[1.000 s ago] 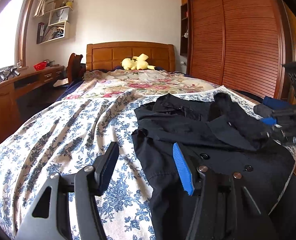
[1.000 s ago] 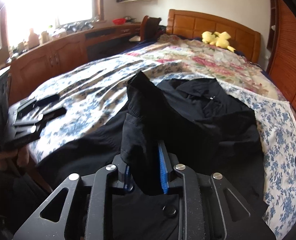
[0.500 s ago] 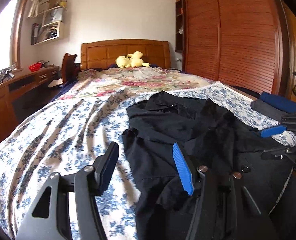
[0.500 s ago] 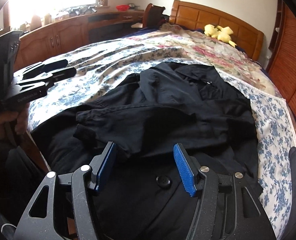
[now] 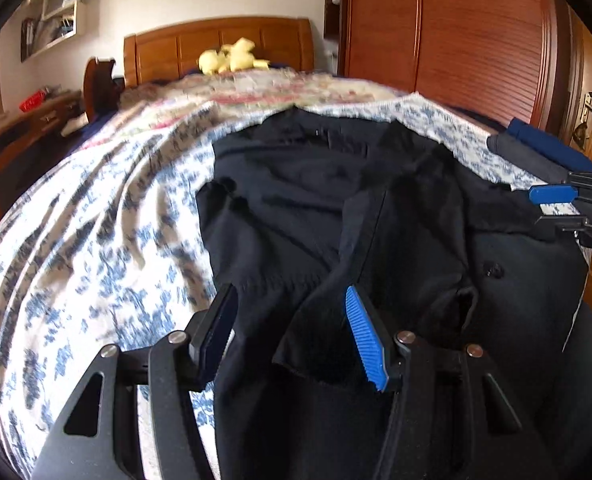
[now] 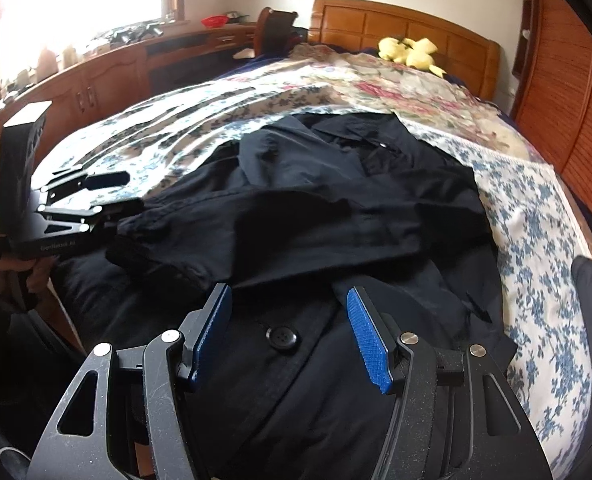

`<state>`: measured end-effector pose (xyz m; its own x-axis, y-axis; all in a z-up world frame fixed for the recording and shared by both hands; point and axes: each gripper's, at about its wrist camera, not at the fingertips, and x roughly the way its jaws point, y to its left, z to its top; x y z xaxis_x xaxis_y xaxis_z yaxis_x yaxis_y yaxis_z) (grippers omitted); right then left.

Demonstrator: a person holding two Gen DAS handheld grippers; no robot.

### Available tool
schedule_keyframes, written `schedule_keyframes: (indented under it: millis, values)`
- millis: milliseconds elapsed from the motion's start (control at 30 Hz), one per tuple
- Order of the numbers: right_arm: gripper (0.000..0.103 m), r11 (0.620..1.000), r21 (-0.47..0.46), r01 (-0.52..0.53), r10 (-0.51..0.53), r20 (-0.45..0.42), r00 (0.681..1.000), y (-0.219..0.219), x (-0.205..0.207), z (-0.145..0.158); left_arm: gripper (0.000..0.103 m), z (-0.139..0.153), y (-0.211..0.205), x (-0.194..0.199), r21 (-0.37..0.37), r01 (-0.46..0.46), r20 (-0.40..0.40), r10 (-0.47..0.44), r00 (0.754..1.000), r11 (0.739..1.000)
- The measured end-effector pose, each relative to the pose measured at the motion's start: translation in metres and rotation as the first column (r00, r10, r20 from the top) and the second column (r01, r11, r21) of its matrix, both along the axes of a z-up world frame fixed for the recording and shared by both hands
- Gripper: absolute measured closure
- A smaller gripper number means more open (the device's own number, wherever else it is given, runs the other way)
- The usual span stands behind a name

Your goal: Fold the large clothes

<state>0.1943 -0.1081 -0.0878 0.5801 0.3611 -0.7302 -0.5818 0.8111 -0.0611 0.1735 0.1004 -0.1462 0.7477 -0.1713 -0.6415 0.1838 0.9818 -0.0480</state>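
Black coat [image 6: 335, 216] lies spread at the foot edge of the bed [image 6: 184, 128], on the blue-floral sheet [image 5: 96, 240], one sleeve [image 6: 280, 228] folded across its front. Left gripper [image 5: 292, 336]: jaws apart, over the coat's left edge near the sleeve cuff, pads not pressing cloth. Right gripper [image 6: 288, 336]: jaws apart, nothing between them, a coat button [image 6: 282, 337] below the gap. Yellow plush toy [image 6: 409, 52] by the headboard [image 6: 375, 20].
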Motion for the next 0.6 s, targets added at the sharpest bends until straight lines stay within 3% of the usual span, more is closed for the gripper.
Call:
schedule_keyframes:
  millis: [267, 433, 500, 533, 600]
  values:
    - [0.042, 0.999, 0.033, 0.037, -0.036, -0.021, 0.999, -0.009, 0.011, -0.013, 0.049, -0.012, 0.001, 0.002, -0.023, 0.035, -0.077, -0.037, 0.996, 0.999]
    - [0.042, 0.999, 0.029, 0.013, -0.013, -0.016, 1.0, 0.002, 0.013, -0.016, 0.091, -0.013, 0.004, 0.002, -0.014, 0.036, -0.083, -0.037, 0.996, 0.999]
    - [0.043, 0.999, 0.039, -0.015, 0.015, -0.021, 1.0, 0.012, 0.014, -0.017, 0.095, -0.006, 0.008, 0.0, -0.027, 0.021, -0.06, -0.023, 0.998, 0.999]
    - [0.052, 0.998, 0.048, -0.03, 0.032, -0.023, 0.999, 0.017, 0.014, -0.017, 0.095, -0.002, 0.012, -0.001, -0.043, 0.013, -0.047, -0.015, 0.999, 0.999]
    - [0.056, 0.997, 0.055, -0.051, 0.052, -0.021, 0.998, 0.028, 0.015, -0.018, 0.095, 0.005, 0.018, -0.003, -0.06, 0.0, -0.021, -0.001, 1.0, 0.998]
